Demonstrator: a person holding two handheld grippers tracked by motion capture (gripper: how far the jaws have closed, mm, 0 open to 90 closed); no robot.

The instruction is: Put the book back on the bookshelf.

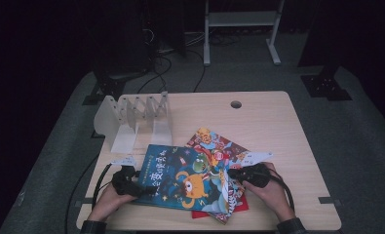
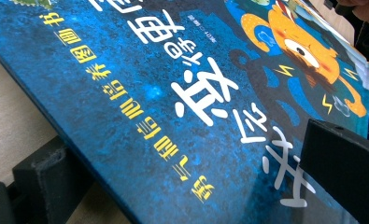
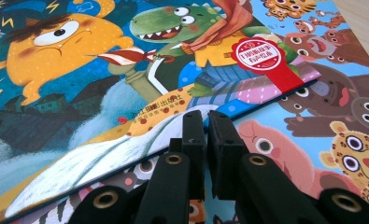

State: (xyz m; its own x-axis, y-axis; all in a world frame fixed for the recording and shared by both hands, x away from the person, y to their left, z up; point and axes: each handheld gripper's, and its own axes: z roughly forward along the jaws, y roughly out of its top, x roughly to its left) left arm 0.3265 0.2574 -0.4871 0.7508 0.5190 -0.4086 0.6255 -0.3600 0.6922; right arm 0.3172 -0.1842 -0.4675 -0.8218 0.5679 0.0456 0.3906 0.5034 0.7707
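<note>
My left tongs (image 1: pixel 144 190) are clamped on the near-left edge of the blue book (image 1: pixel 180 178) — in the left gripper view one jaw sits under the cover and the other rests on top of it, so the board is pinched between them and that edge is tipped up off the tabletop (image 1: pixel 268 122). My right tongs (image 1: pixel 231 173) have their jaws pressed together w/ nothing between them; in the right gripper view the tips rest right at the blue book's right edge, where it overlaps the animal book (image 3: pixel 331 130) underneath. The blue book lies on top of the pile, near the front of the tabletop, long axis running roughly left-right between my two hands, slightly skewed. A red-covered book (image 1: pixel 214 141) pokes out beyond and below it. The relation that counts: the white folding rack (image 1: pixel 136 117) stands at the far left, well apart from the pile, and closer to my left hand (image 1: pixel 109 197) than my right hand (image 1: pixel 273 195). So I judge the lift goes up and away to the left, w/ the left tongs carrying and the right only steadying or nudging the far edge. Risk as I see it — the book pivoting in a one-sided pinch and dragging the animal book along.
</note>
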